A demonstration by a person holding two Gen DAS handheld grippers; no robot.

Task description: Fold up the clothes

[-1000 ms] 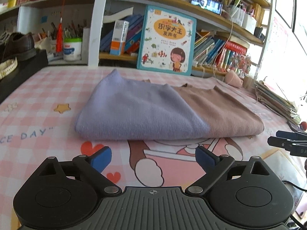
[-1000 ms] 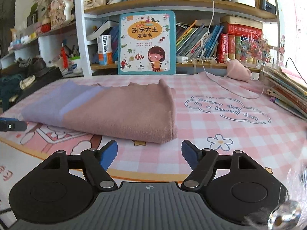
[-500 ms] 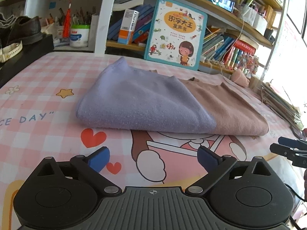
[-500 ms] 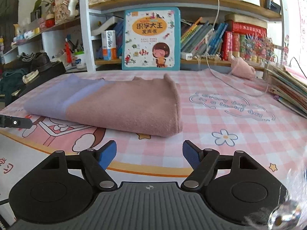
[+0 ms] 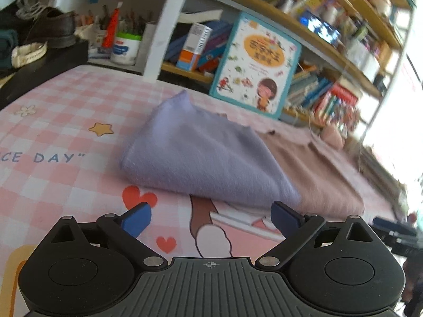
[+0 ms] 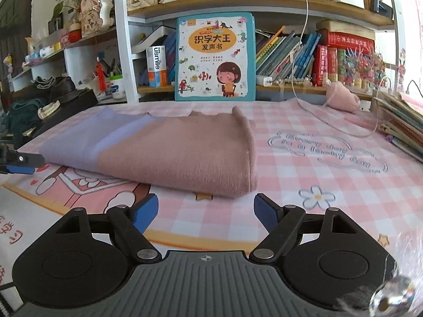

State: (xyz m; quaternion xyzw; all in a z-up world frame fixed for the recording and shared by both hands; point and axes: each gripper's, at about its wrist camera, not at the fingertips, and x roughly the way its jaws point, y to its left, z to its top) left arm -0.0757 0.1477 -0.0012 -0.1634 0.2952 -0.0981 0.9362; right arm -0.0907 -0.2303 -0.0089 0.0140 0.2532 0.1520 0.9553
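A folded sweater, lilac at one end (image 5: 201, 155) and dusty pink at the other (image 6: 185, 155), lies flat on the pink checked cover (image 5: 66, 105). My left gripper (image 5: 211, 218) is open and empty, just short of the lilac end's near edge. My right gripper (image 6: 206, 214) is open and empty, just in front of the pink end's near corner. The right gripper's tip (image 5: 394, 229) shows at the right edge of the left wrist view. The left gripper's tip (image 6: 22, 162) shows at the left edge of the right wrist view.
A bookshelf runs along the back with a children's picture book (image 6: 215, 58) leaning on it. A stack of books (image 6: 401, 124) lies at the right edge. A white charging cable (image 6: 333, 126) and a pink knit item (image 6: 342, 100) lie at the back right. Shoes on a black box (image 5: 50, 42) are at the left.
The left gripper has tilted and moved a little closer to the lilac end; its view is now slanted. The right gripper has edged closer to the pink end. The sweater has not moved.
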